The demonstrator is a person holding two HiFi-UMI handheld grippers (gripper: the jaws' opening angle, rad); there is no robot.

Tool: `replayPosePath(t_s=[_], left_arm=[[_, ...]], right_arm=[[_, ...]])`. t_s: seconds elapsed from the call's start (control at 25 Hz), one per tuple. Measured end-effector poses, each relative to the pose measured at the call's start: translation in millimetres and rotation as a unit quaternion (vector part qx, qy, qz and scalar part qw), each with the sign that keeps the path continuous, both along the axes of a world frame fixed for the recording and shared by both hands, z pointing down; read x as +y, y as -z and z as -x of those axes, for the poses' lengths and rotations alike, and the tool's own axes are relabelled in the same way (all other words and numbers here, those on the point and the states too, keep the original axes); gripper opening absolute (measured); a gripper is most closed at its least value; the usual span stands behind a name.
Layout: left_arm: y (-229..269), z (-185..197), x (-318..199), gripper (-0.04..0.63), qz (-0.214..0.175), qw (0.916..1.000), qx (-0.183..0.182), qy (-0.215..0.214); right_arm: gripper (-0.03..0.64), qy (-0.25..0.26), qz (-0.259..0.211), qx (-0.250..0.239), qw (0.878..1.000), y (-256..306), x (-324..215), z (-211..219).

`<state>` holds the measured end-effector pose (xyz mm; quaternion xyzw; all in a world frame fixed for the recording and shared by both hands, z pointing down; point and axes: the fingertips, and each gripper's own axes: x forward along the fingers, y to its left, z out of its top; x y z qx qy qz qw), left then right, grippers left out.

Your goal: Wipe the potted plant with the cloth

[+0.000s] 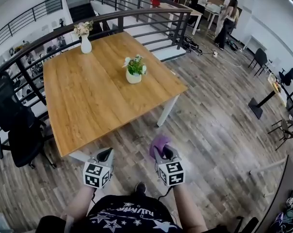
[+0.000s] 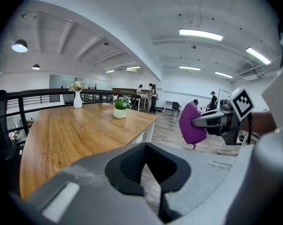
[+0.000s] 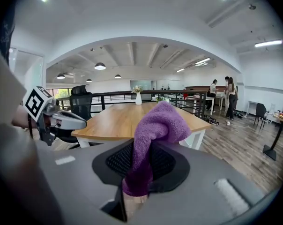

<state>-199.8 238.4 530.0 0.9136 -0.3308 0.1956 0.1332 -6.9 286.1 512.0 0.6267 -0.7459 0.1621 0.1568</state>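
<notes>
A small potted plant (image 1: 134, 69) with green leaves and white flowers in a white pot stands on the wooden table (image 1: 88, 101), towards its far right side; it shows small in the left gripper view (image 2: 120, 108). My right gripper (image 1: 162, 152) is shut on a purple cloth (image 1: 158, 143), which bulges up between the jaws (image 3: 155, 139) and hangs beside me (image 2: 192, 124). My left gripper (image 1: 105, 155) is shut with nothing in it (image 2: 148, 165). Both grippers hang over the floor, short of the table's near edge.
A white vase with flowers (image 1: 85, 38) stands at the table's far left corner. A black office chair (image 1: 18, 130) is left of the table, a dark railing (image 1: 137, 18) behind it. Several people (image 1: 224, 13) stand far off at the back right.
</notes>
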Motion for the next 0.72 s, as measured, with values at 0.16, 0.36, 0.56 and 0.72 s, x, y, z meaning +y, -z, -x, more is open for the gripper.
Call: replayPosePath(t_s=[0.16,0.36,0.56,0.72], left_arm=[[5.7,-18.1,-11.0,0.002,-0.006,0.9996,0.003,0.027],[8.7,-30.6,-20.0,0.002,-0.007,0.9987,0.007,0.051],[0.9,-32.8,-23.1,0.002,-0.002,0.9985,-0.005,0.055],[-5.5,-34.0,-39.2,0.002,0.007,0.9980,-0.005,0.063]], right_arm=[[0.086,0.011,-0.002,-0.005,1.000,1.3,-12.6,-28.9],[0.086,0.026,0.000,-0.011,1.000,-3.6,-26.4,-46.8],[0.086,0.038,0.012,-0.022,0.999,-18.2,-35.0,-47.4],[0.086,0.047,0.025,-0.024,0.998,-28.1,-49.5,-48.2]])
